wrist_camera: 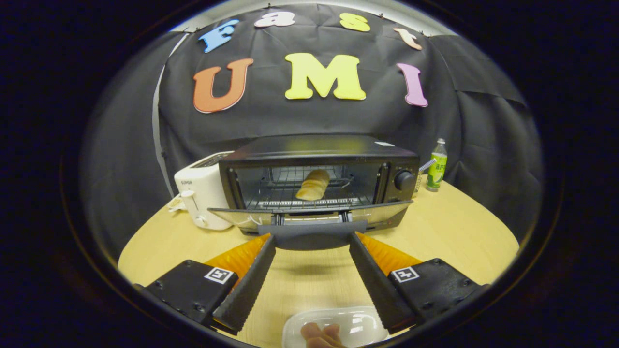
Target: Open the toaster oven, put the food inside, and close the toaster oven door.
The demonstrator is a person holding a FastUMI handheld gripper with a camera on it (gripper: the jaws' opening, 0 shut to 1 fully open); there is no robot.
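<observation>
A black toaster oven point(316, 179) stands on the wooden table with its glass door point(309, 215) swung down flat toward me. A bread roll point(313, 184) lies on the wire rack inside. My gripper point(312, 239) is open, its two fingertips touching or just under the dark door handle point(312, 235), one at each end of it. Nothing is held between the fingers. Close below me, between the finger bases, a clear plastic tray point(360, 326) holds pieces of brownish food point(320, 334).
A white pop-up toaster point(200, 193) sits just left of the oven. A green-labelled bottle point(437, 166) stands to the right of the oven near the back of the table point(459, 232). Black cloth closes off the booth behind.
</observation>
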